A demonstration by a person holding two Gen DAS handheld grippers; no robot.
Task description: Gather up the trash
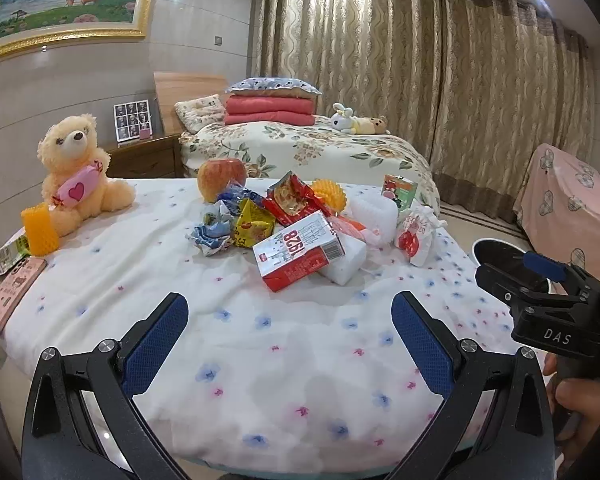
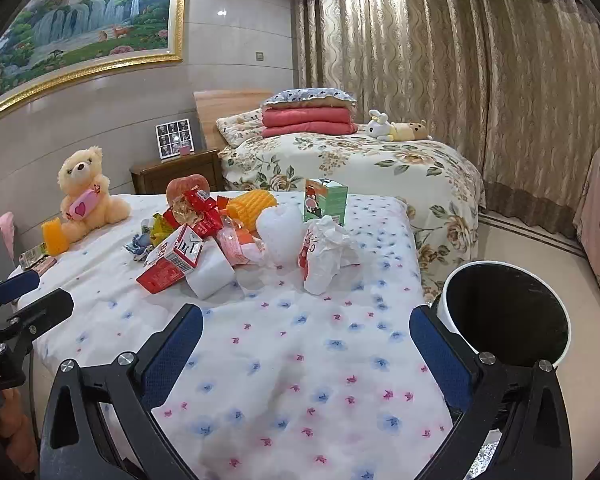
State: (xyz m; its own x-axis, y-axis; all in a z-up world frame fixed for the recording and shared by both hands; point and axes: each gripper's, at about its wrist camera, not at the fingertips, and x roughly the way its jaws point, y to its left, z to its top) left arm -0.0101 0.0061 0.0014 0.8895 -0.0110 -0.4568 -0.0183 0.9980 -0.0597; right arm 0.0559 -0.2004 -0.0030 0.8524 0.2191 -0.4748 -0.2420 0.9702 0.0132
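Step in hand, by my reading: the approach, before any pickup. Nothing has been lifted, and the bin shows only a dark interior.

Left hand-held gripper (image 1: 290,342): jaws spread fully apart, nothing between the blue pads, only the flowered bedsheet (image 1: 148,280) beneath them. Right hand-held gripper (image 2: 306,346): likewise wide apart and empty. Both tilt moderately downward toward the bed and stand well short of the pile. In the left view the right tool sits at 3 o'clock, with part of a hand (image 1: 576,400) on its grip at 4 o'clock.

The trash lies heaped mid-bed, at 12 o'clock from both tools: a red and white carton (image 1: 296,256) nearest the left tool, a crumpled white and red paper bag (image 2: 320,256) nearest the right, with a red snack wrapper (image 1: 296,200), a yellow wrapper (image 1: 252,222) and white foam netting (image 2: 282,236) behind. The white waste bin (image 2: 504,320) stands on the floor at 3 o'clock in the right view, just beside the bed edge.

The apple (image 1: 220,178), teddy bear (image 1: 76,172) and pink phone (image 1: 10,292) are, in my judgement, not trash.

Next move calls for advancing one tool over its nearest item, closing on a firm edge, then carrying to the bin. Crumpled paper may slip.
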